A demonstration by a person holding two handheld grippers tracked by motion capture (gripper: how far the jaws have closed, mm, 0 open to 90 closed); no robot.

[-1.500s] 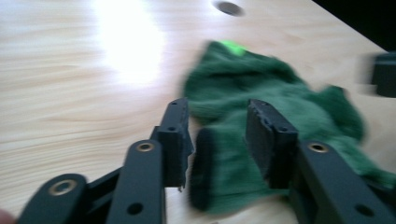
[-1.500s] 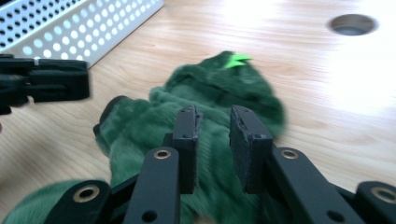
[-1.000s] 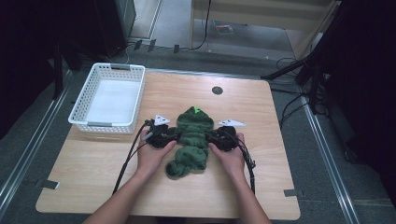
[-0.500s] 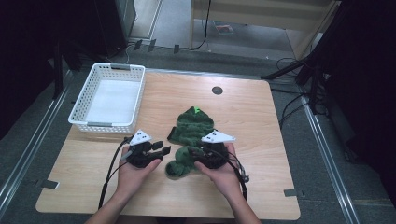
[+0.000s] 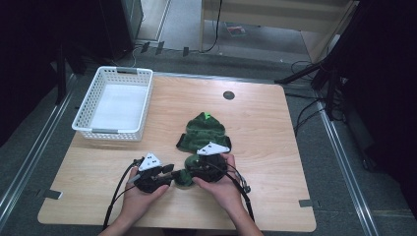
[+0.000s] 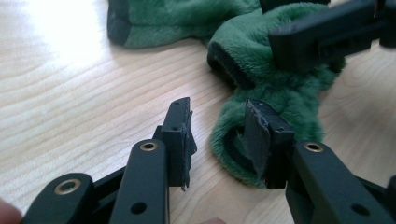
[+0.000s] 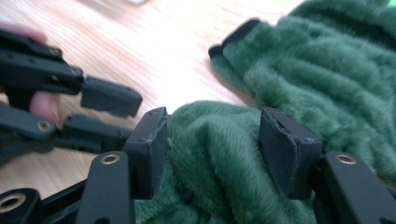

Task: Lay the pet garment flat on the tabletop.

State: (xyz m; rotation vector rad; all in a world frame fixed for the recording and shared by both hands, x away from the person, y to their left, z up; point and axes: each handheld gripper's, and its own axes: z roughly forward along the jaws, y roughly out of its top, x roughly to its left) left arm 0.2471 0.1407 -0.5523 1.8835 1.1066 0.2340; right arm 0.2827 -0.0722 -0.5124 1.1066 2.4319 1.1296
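A green plush cloth (image 5: 201, 132) lies crumpled in the middle of the wooden table (image 5: 275, 128), its near end bunched between the hands. My right gripper (image 5: 191, 173) straddles a thick fold of that cloth (image 7: 327, 60). The right gripper's (image 7: 212, 135) jaws have just been opening and stand apart, with the fold loose between them. My left gripper (image 5: 171, 172) points at the cloth's near edge (image 6: 275, 88) from the left. The left gripper's (image 6: 217, 126) jaws have just been closing a little but remain open over bare wood, with the plush edge beside one pad.
A white slotted basket (image 5: 112, 130) stands empty at the table's left back. A small black round cap (image 5: 228, 95) sits in the tabletop behind the cloth. Cables trail from both grippers toward the front edge.
Both hands have drawn back toward the front edge. The right gripper dragged the cloth's lower end along and spread its jaws. The left gripper came off the cloth's side and now faces its near edge.
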